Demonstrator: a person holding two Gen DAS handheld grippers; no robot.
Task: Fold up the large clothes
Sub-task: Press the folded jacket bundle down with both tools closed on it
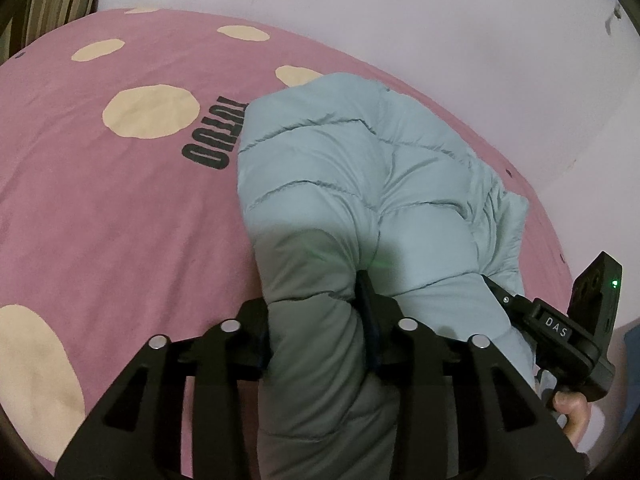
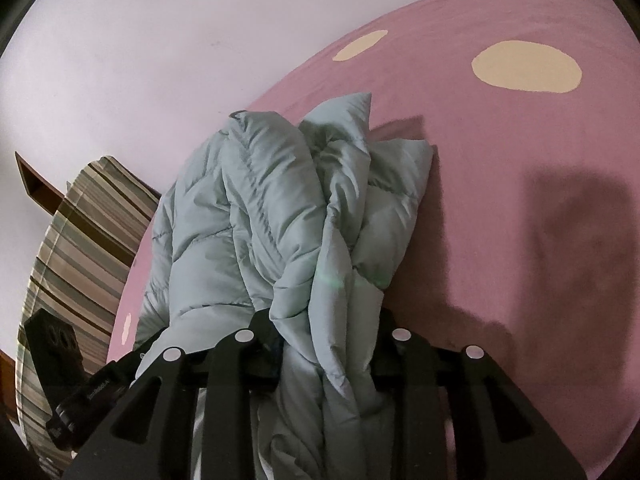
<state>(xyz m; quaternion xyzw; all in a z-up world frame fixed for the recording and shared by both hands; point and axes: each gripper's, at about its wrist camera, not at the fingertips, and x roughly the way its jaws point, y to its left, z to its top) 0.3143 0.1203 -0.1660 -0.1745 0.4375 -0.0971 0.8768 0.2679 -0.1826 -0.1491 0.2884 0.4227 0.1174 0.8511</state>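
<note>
**Puffer jacket bunched between both grippers on the pink bed**

A pale blue-grey quilted puffer jacket (image 1: 352, 168) lies in a folded heap on a pink bedspread (image 1: 120, 208) with cream spots and dark lettering, close to the pale wall (image 1: 440, 20). The left gripper (image 1: 320, 312) has a thick roll of the jacket between its two black fingers; padding fills the gap, and the pads look pressed against the cloth on both sides. In the left wrist view the right gripper's body shows at the far side of the heap, with a person's hand (image 1: 572, 412) under it. In the right wrist view the right gripper (image 2: 328, 344) likewise clasps a crumpled bundle of the jacket (image 2: 280, 208) between its fingers. A striped pillow (image 2: 80, 240) sits by the bed's edge.
</note>
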